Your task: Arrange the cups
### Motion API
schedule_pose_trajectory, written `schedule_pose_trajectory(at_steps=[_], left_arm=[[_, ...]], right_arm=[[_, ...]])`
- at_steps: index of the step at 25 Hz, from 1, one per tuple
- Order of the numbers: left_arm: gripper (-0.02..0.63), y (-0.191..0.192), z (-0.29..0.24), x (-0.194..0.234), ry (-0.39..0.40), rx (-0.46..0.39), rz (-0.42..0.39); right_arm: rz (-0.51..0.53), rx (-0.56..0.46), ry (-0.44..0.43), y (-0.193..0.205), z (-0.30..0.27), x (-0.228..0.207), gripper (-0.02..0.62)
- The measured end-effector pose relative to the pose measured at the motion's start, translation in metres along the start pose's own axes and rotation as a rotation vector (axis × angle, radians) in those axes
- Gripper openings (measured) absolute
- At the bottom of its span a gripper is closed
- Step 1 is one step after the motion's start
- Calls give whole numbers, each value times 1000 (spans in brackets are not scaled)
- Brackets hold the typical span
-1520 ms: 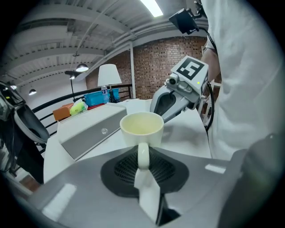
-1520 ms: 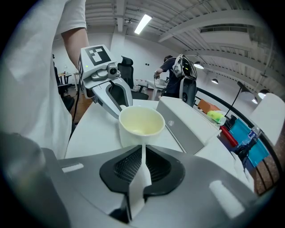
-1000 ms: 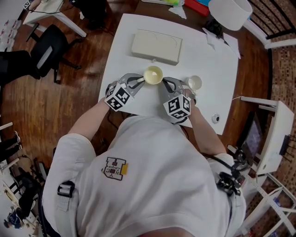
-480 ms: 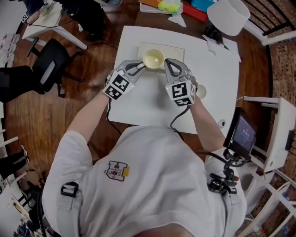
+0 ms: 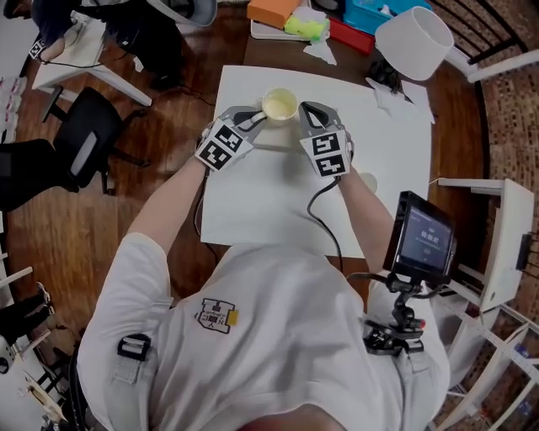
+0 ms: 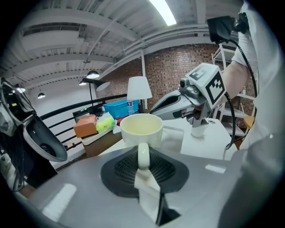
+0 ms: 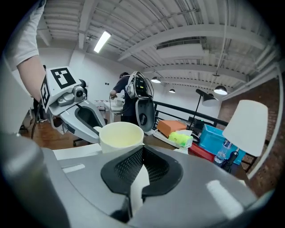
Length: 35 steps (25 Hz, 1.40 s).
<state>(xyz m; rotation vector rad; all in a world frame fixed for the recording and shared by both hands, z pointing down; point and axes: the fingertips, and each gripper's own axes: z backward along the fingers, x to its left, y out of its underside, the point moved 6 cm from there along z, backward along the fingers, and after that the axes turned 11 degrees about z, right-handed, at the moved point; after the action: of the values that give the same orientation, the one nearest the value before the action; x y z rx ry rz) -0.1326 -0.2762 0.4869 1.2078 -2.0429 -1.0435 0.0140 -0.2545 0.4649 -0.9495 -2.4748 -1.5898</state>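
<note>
**Item:** cream cup, one handle, over the far part of the white table.

**Grip:**
- The left gripper was clenched on the cup's handle. The handle stood upright between its two pads, with the bowl just past the tips.
- The right gripper had its jaws pressed together with nothing between them. Its tips were just beside the bowl, on the side away from the handle.

**Shown by one view only:**
- The left gripper view alone showed the handle pinched.
  - It also showed a flat white block on the table behind the cup.
  - A second, smaller cup stood nearer the table's right edge.
- The right gripper view showed only the bowl, and the left gripper behind it.
  - It alone showed a person standing well beyond the table.
- The head view alone showed both forearms, and a screen on a stand off the table's near right corner.

**Beyond the table's far edge:**
- orange box
- green lump
- blue bin
- white lamp shade, towards the far right corner

**Hidden or unclear:**
- The cup's base was covered by the jaws in both gripper views.
- No view showed whether the right gripper touched the bowl.
- In the head view the right forearm half covered the smaller cup.
</note>
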Motion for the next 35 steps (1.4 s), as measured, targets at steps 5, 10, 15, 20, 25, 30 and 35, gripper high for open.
schedule_pose_trajectory(at_steps=[5, 10, 15, 20, 25, 30, 35], left_arm=[[51, 11, -11, 3, 31, 41, 27], [52, 13, -14, 4, 52, 53, 37], [52, 14, -15, 5, 58, 56, 25], [57, 15, -14, 4, 51, 39, 11], [87, 25, -5, 7, 1, -43, 60], [89, 67, 27, -8, -87, -113, 230], [69, 114, 48, -75, -63, -81, 317]], right_arm=[[-34, 52, -15, 14, -10, 3, 0], [-56, 83, -29, 23, -16, 5, 0], [-56, 93, -32, 28, -17, 10, 0], [-51, 93, -28, 28, -17, 11, 0], [-71, 75, -3, 28, -7, 11, 0], [-116, 42, -10, 37, 27, 24, 0], [-104, 16, -97, 62, 79, 74, 0]])
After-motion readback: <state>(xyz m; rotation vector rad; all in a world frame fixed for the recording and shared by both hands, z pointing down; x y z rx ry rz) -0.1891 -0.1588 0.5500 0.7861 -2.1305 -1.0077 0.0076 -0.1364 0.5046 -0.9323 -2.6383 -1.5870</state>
